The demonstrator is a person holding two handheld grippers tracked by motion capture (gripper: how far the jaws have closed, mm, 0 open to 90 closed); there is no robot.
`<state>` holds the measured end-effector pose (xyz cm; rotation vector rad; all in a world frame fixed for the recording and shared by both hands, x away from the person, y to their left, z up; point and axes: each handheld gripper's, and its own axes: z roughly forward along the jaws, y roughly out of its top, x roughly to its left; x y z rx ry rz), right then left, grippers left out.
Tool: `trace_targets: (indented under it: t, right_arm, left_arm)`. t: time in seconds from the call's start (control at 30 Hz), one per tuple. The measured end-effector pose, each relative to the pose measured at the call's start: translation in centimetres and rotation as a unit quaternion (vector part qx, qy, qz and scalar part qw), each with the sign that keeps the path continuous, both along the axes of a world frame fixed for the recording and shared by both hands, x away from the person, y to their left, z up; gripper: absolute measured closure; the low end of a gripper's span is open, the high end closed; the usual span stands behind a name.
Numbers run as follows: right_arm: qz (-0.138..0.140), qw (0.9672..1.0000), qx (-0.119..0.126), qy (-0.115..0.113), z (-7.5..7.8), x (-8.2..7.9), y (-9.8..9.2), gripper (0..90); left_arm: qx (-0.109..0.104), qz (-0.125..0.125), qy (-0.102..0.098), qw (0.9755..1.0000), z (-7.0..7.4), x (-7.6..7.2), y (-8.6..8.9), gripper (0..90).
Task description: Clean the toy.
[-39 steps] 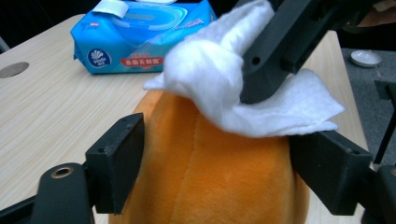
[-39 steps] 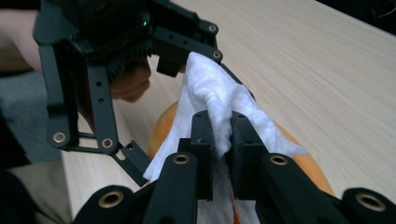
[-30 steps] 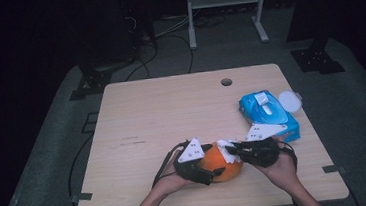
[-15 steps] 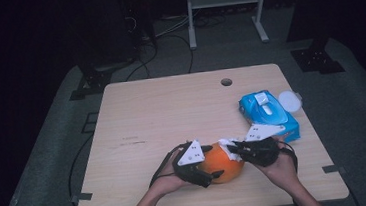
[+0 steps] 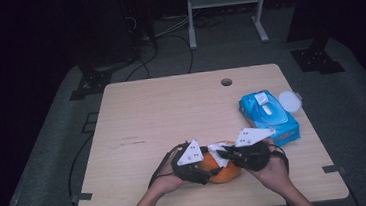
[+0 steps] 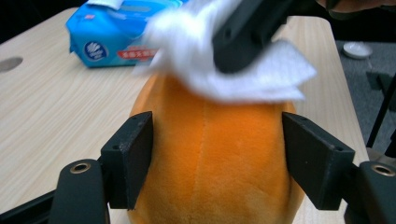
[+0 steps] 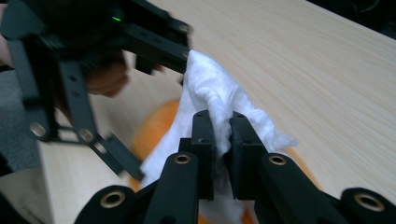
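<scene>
Orange plush toy [image 5: 222,169] is sitting near the front edge of the counter [image 5: 172,114], between the person's two hands, and it is being wiped with a white wipe [image 5: 218,148]. The left tongs [image 6: 217,156] have just been closing around the toy's body; in the left gripper view the two black pads are lying against its flanks, and I am judging them to be pressing lightly on the plush. The right tongs [image 7: 219,133] are clenched on a bunched fold of the wipe, which is resting on the toy's top, touching the fabric.

To do this step well, the left tongs should be holding the toy steady without crushing it, since plush gives and can roll under a sideways rub. The right tongs should be dragging the wipe across the surface in short strokes, keeping the cloth flat against the plush instead of letting the hard jaw tips scrape. The wipe is hanging loose on both sides of the grip, so it is likely to fold under itself; pulling toward the trailing edge would be keeping it spread. The blue wipe packet [image 5: 268,116] is lying well apart on the right side of the counter, with a white lid [image 5: 289,99] just beside it.
</scene>
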<state>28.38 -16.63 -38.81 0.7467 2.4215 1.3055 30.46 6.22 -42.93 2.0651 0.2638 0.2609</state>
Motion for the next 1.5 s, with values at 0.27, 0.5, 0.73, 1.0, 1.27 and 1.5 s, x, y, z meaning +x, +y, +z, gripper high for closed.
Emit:
trace_targets:
  t: [0.27, 0.5, 0.73, 1.0, 1.27, 1.5]
  right_arm:
    - [-0.051, 0.9981, 0.025, 0.023, -1.1, 1.5, -3.0, 81.1]
    - [-0.026, 0.9989, 0.038, 0.005, -0.7, 0.5, -1.9, 80.7]
    - [-0.019, 0.9994, 0.029, 0.007, -1.0, 0.4, -1.3, 80.3]
    - [-0.001, 0.9997, 0.024, 0.004, -0.8, 0.1, -0.4, 80.2]
    - [-0.01, 0.9998, 0.018, 0.006, -1.1, 0.0, -1.1, 80.0]
    - [-0.038, 0.999, 0.021, 0.008, -1.4, 1.0, -2.5, 80.2]
  left_arm:
    - [-0.031, -0.002, 0.014, 0.9994, 0.6, 0.3, 0.1, 18.8]
    - [-0.014, 0.02, 0.018, 0.9995, -0.1, 1.2, 1.2, 29.7]
    - [-0.036, 0.055, 0.049, 0.9966, 0.0, 1.9, 2.2, 26.6]
    - [-0.028, 0.044, 0.052, 0.9973, 0.0, 1.8, 2.1, 28.3]
    - [-0.008, 0.03, 0.036, 0.9989, 0.2, 1.3, 1.2, 19.8]
    - [-0.007, 0.035, 0.044, 0.9984, 0.0, 1.6, 2.0, 25.3]
